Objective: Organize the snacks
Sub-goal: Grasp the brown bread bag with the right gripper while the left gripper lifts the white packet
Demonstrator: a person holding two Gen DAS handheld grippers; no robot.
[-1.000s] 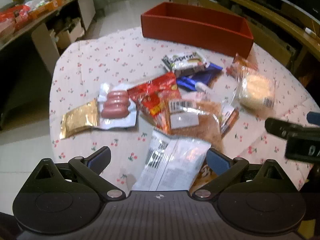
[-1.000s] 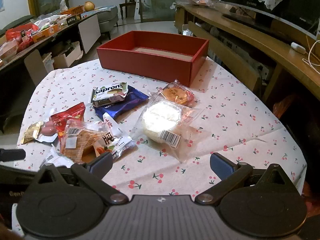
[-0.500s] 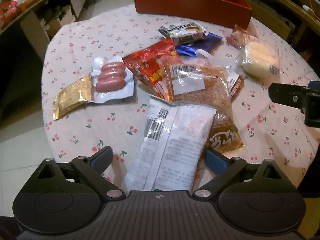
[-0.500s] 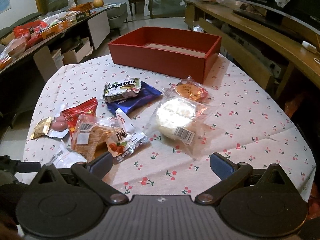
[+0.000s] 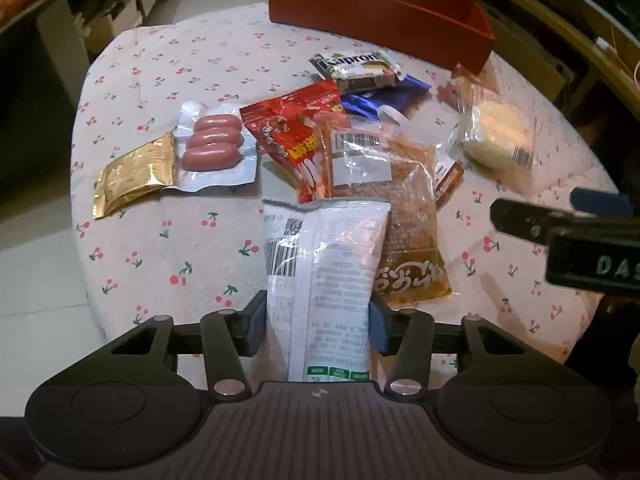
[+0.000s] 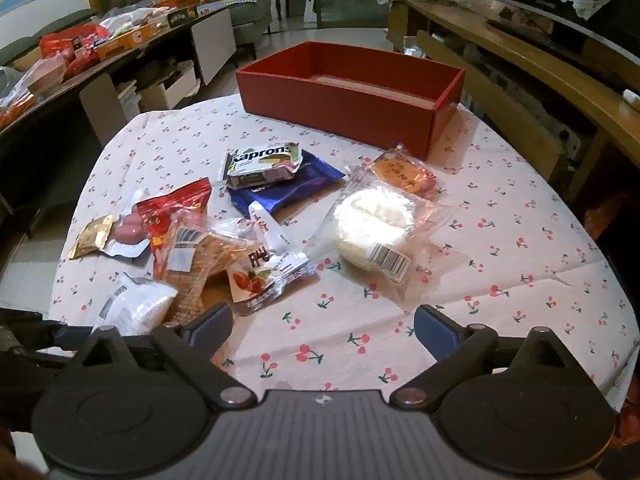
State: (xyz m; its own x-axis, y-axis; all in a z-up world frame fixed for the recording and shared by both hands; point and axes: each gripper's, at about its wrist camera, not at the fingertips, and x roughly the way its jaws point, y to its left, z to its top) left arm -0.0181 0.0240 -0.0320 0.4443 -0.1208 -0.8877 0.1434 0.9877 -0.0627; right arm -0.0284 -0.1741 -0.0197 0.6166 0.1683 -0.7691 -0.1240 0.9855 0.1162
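Observation:
A white snack packet (image 5: 324, 256) lies at the near edge of the cherry-print table, its near end between my left gripper's (image 5: 317, 328) blue pads. The jaws are closing and both pads press on the packet's sides. It overlaps a brown bread packet (image 5: 404, 200) and a red packet (image 5: 296, 132). The red box (image 5: 380, 20) stands open at the far side, with nothing visible inside (image 6: 340, 96). My right gripper (image 6: 322, 328) hovers open over bare cloth, nothing between its fingers. The white packet (image 6: 136, 304) shows at its lower left.
A sausage pack (image 5: 212, 146) and a gold packet (image 5: 134, 174) lie to the left. A Kapron wafer (image 6: 262, 162) rests on a blue packet (image 6: 304, 188). A round white cake (image 6: 372, 224) and an orange pack (image 6: 402, 174) sit on the right. Cluttered shelves and a wooden bench flank the table.
My left jaws have come together from wide open onto the white packet, and the left view has tipped down closer to it. The right gripper has stayed about where it was, still open.

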